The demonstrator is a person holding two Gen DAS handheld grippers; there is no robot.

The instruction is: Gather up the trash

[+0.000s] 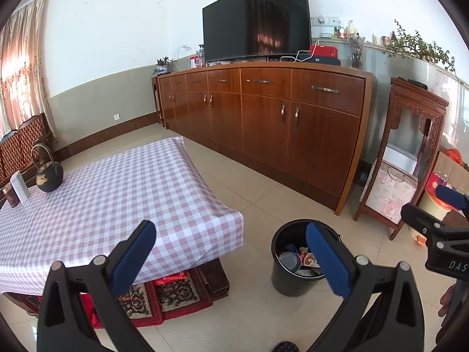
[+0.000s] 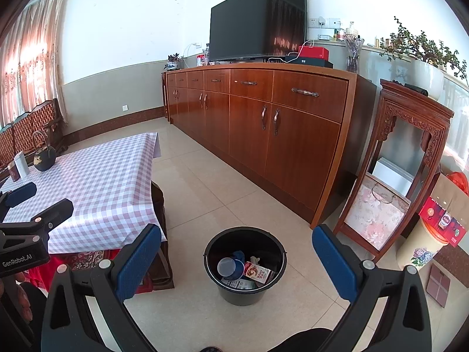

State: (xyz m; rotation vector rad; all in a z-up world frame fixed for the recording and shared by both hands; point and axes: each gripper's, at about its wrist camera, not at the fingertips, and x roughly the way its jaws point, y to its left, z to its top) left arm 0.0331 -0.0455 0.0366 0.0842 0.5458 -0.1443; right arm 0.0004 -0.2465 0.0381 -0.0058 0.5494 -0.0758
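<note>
A black bucket (image 2: 245,290) stands on the tiled floor beside the low table and holds trash: a clear plastic cup (image 2: 227,267), a red snack packet (image 2: 258,272), blue and paper scraps. It also shows in the left wrist view (image 1: 288,281). My right gripper (image 2: 237,252) is open and empty, above and in front of the bucket. My left gripper (image 1: 231,249) is open and empty, between the table corner and the bucket. The right gripper (image 1: 433,220) shows at the left view's right edge, and the left gripper (image 2: 35,205) at the right view's left edge.
The low table with a pink checked cloth (image 1: 117,193) carries a black kettle (image 1: 49,176) and two small boxes (image 1: 16,190). A long wooden sideboard (image 2: 263,123) with a TV runs behind. A carved wooden stand (image 2: 404,176), a floral jar (image 2: 422,249) and a patterned rug (image 1: 164,296) are nearby.
</note>
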